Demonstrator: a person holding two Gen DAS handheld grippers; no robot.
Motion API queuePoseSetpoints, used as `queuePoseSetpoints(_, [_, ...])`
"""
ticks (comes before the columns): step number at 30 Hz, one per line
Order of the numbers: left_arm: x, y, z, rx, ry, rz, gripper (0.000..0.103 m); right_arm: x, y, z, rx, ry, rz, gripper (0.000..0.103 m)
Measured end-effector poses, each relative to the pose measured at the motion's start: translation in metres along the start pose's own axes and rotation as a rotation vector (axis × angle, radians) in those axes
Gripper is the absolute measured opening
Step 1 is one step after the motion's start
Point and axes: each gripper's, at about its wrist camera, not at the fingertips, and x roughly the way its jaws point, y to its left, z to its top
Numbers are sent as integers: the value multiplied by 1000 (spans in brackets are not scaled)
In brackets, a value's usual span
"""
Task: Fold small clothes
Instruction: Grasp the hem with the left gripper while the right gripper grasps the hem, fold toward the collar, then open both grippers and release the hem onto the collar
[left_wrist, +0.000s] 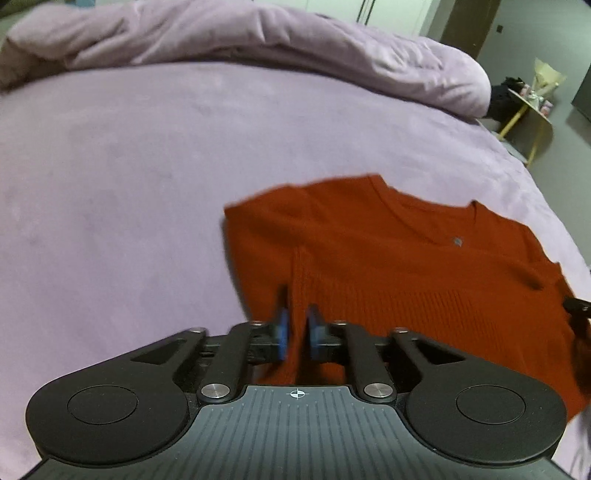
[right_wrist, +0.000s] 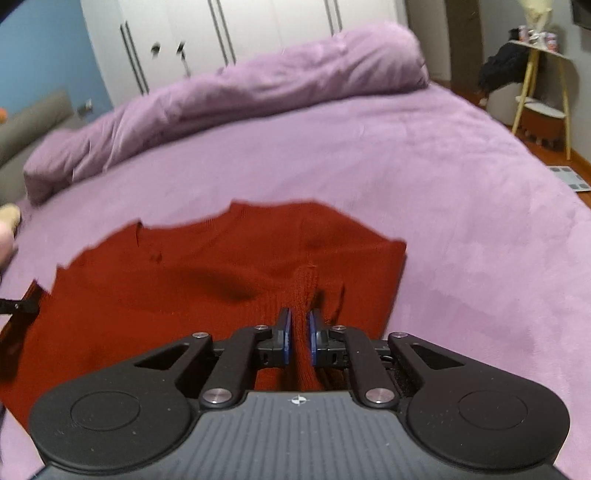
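A rust-red knit top (left_wrist: 388, 258) lies on the purple bed, neckline away from me; it also shows in the right wrist view (right_wrist: 207, 266). My left gripper (left_wrist: 297, 317) is shut on a pinched ridge of the top's lower left part, the fabric between its blue pads (left_wrist: 282, 328). My right gripper (right_wrist: 299, 325) is shut on a pinched ridge of the top's lower right part, between its blue pads (right_wrist: 286, 332). The right gripper's tip shows at the right edge of the left wrist view (left_wrist: 578, 306). The left gripper's tip shows at the left edge of the right wrist view (right_wrist: 18, 304).
A purple bedsheet (left_wrist: 129, 184) covers the bed, with a rolled purple duvet (left_wrist: 258, 33) along the far side, also in the right wrist view (right_wrist: 240, 88). A small side table (right_wrist: 539, 74) with items stands past the bed's right edge. White wardrobe doors (right_wrist: 221, 33) are behind.
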Motion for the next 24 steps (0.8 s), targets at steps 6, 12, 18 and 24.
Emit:
queuePoseSetpoints(6, [4,0,-14,55,1,13,39,3,12,-8,-120,1,-25,17])
queuePoseSetpoints(12, [-21,-5,1,64,-69,40,8,-15,27,-4,-174,-86,-81,7])
queuePoseSetpoints(18, [-57,-26,56,124,-283,87,8,-27,29,45,-114,-267,-164,6])
queuePoseSetpoints(24, [2,-44,89,134,-279,230,9,34,31,81,-122,-257,-273,5])
